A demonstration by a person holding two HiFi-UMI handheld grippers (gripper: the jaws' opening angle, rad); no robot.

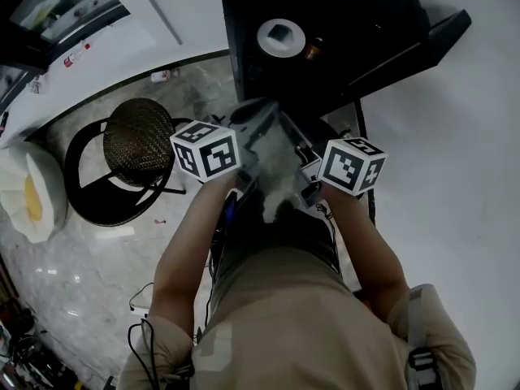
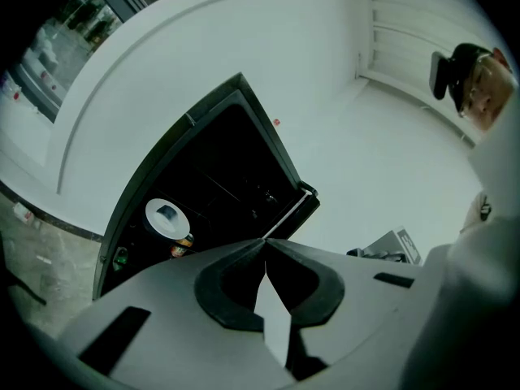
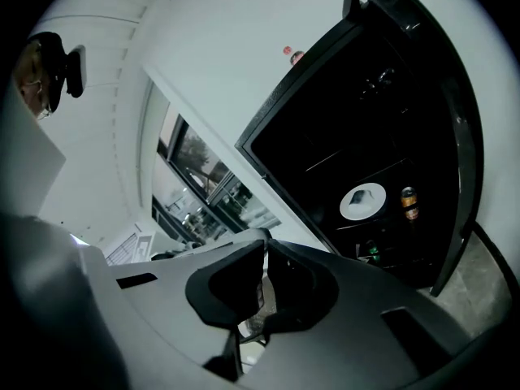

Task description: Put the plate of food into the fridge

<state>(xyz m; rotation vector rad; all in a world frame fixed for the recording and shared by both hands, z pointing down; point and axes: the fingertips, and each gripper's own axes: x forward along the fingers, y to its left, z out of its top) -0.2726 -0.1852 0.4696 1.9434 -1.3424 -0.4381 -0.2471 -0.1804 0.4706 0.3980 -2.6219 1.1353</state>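
1. Left gripper [image 2: 266, 240]: jaws together, tips touching, nothing between them.
2. Right gripper [image 3: 265, 242]: jaws together at the tips, nothing gripped.
3. Plate [image 1: 281, 36] sits on a shelf inside the open black fridge [image 1: 349, 15], well apart from both grippers. It lies ahead of them and deeper in. In the left gripper view it is up and left of the jaw tips; in the right gripper view, up and right.
4. Plate: round, white, smooth rim, with a small dark piece of food at the centre.
5. A can [image 1: 313, 49] stands just beside the plate on the same shelf. It is cylindrical with an orange-brown label.
6. Fridge interior is dark, with thin shelf edges. The door [image 1: 439, 35] is swung open.
7. Beside the fridge is a stool [image 1: 138, 140] with a round woven seat and black ring frame, on a glossy grey marbled floor [image 1: 73, 275].
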